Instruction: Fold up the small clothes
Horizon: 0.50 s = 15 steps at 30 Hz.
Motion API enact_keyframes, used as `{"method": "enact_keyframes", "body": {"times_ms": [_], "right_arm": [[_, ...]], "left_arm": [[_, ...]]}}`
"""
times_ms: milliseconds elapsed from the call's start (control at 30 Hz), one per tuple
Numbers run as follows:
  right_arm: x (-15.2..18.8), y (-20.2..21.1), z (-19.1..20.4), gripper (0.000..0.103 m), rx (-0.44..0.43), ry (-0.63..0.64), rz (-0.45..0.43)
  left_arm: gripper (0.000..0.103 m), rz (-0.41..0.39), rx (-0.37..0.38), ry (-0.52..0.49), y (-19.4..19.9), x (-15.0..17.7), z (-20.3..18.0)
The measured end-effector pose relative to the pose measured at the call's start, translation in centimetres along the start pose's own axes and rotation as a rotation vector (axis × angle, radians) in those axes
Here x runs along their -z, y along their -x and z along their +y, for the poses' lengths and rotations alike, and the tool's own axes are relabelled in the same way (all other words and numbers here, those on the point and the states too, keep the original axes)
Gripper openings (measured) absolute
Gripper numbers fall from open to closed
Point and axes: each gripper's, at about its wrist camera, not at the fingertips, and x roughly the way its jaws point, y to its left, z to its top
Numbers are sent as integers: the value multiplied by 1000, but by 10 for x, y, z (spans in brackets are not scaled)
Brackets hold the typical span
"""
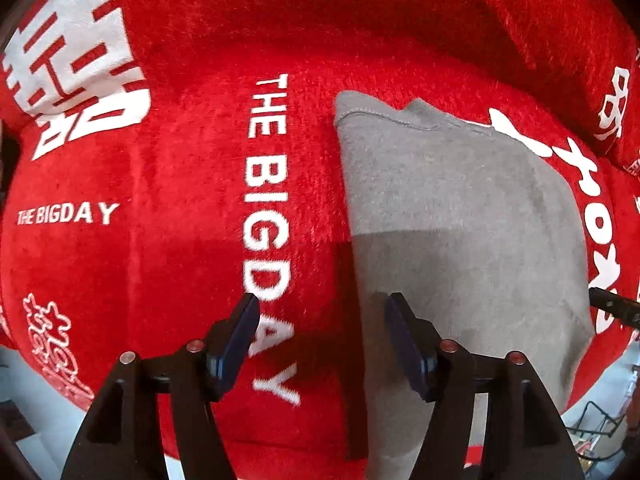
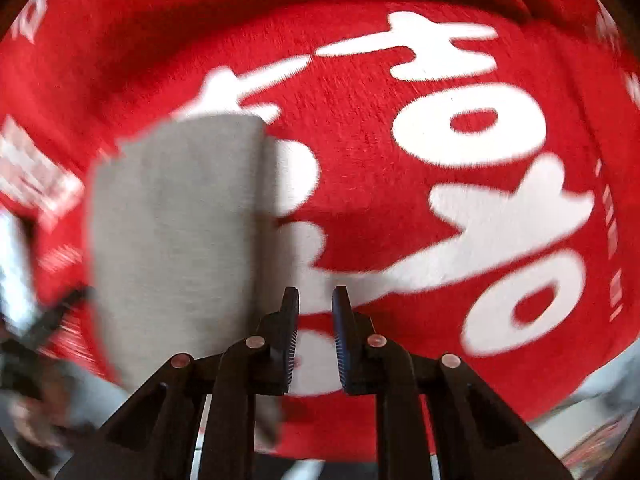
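A small grey garment (image 1: 460, 220) lies folded flat on a red plush blanket (image 1: 160, 240) printed with white lettering. My left gripper (image 1: 322, 300) points down over the garment's left edge. It is open wide, one finger over the blanket and the other over the grey cloth, with nothing pinched. In the right wrist view the grey garment (image 2: 172, 220) is to the left, blurred. My right gripper (image 2: 315, 292) hangs above the blanket (image 2: 360, 200) just right of the garment's edge. Its jaws stand a narrow gap apart with nothing between them.
The blanket rises into a red fold (image 1: 400, 20) behind the garment. Pale floor (image 1: 40, 408) shows past the blanket's near edge. A black wire rack (image 1: 592, 420) stands at the lower right. A dark blurred shape (image 2: 40, 320) sits left of the garment.
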Motion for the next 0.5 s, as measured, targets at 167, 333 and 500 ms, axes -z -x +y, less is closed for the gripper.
{"method": "enact_keyframes", "body": {"times_ms": [167, 333, 500], "right_arm": [[15, 10, 46, 19, -67, 109, -19], [34, -6, 48, 19, -27, 134, 29], [43, -33, 40, 15, 43, 117, 41]], "left_arm": [[67, 23, 13, -6, 12, 17, -6], [67, 63, 9, -23, 8, 29, -17], [67, 62, 4, -14, 11, 31, -17]]}}
